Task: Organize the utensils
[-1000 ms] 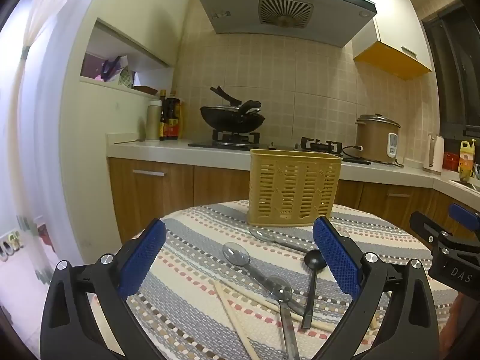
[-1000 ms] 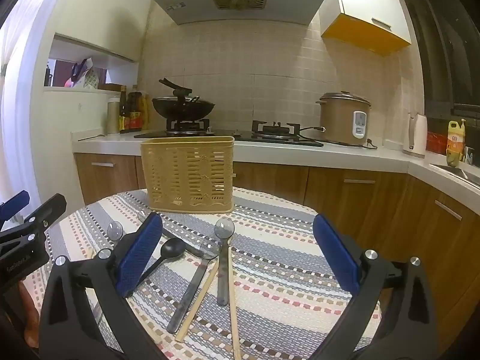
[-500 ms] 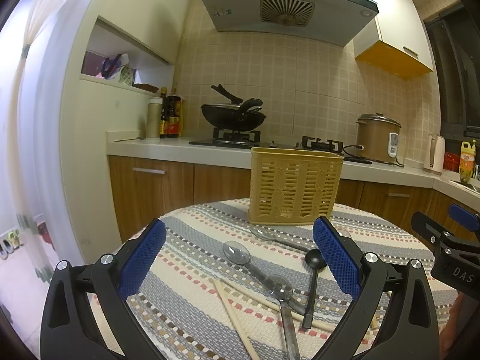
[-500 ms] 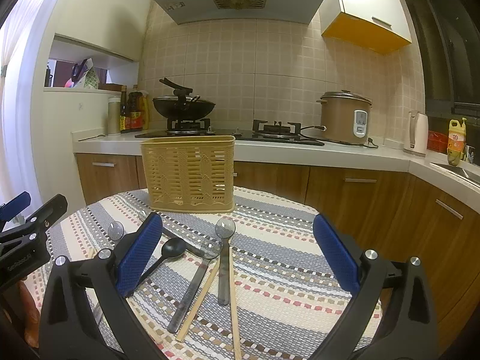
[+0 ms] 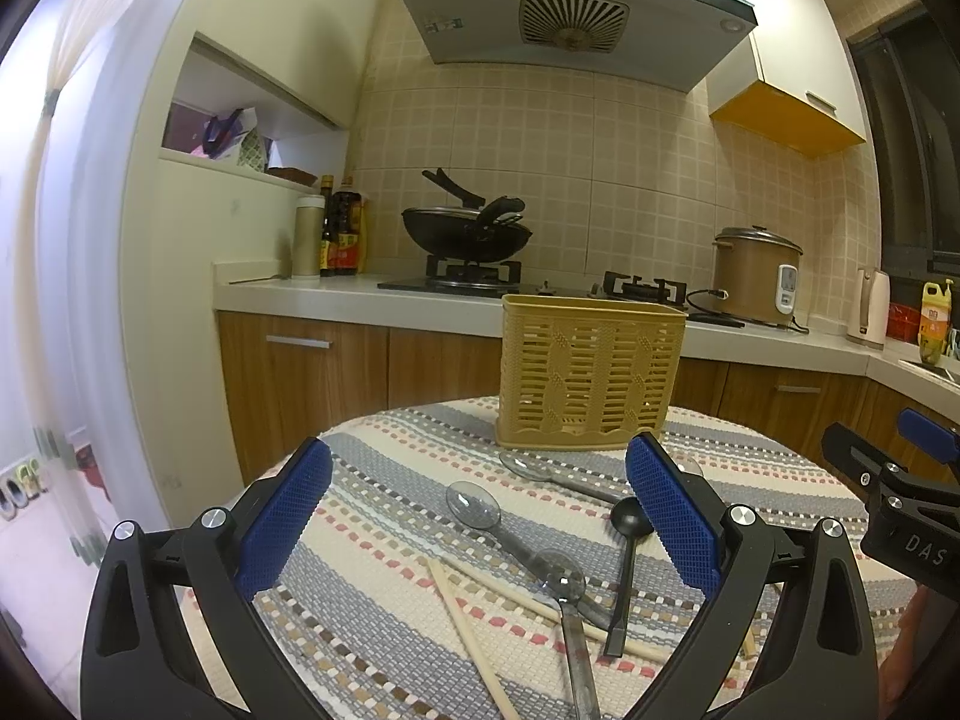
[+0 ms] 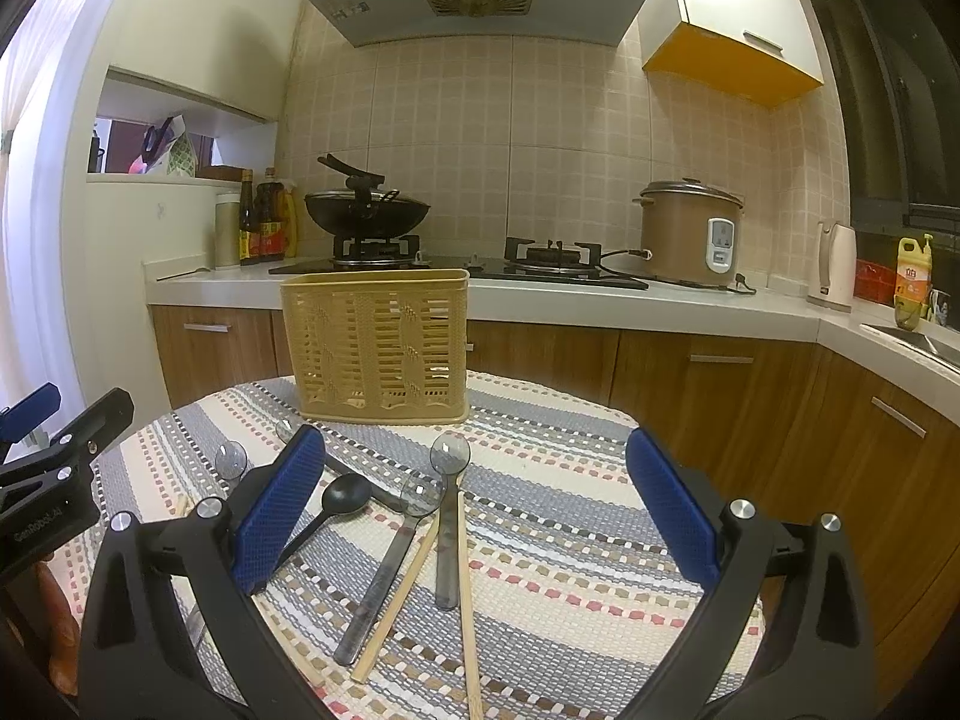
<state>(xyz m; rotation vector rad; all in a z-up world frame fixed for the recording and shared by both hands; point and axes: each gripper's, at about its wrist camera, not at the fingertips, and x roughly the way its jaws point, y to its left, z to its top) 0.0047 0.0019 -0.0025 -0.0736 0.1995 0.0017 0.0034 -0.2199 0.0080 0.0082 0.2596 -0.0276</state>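
Note:
A tan slotted utensil basket [image 5: 591, 373] stands upright at the far side of the round table; it also shows in the right wrist view [image 6: 377, 345]. In front of it lie clear spoons [image 5: 474, 507] [image 6: 449, 463], a black spoon [image 5: 629, 523] [image 6: 343, 495] and wooden chopsticks [image 5: 474, 639] [image 6: 463, 588], loosely crossed. My left gripper [image 5: 479, 531] is open and empty above the near spoons. My right gripper [image 6: 477, 513] is open and empty above the chopsticks. Each gripper shows at the edge of the other's view.
The table wears a striped woven cloth [image 5: 390, 516]. Behind it runs a kitchen counter [image 6: 660, 300] with a wok on the stove [image 5: 467, 237], bottles [image 5: 339, 234], a rice cooker [image 6: 690, 234] and a kettle [image 6: 834, 267].
Both grippers stay open. The left view has tilted slightly; the basket sits a little lower in it. The utensils have not moved.

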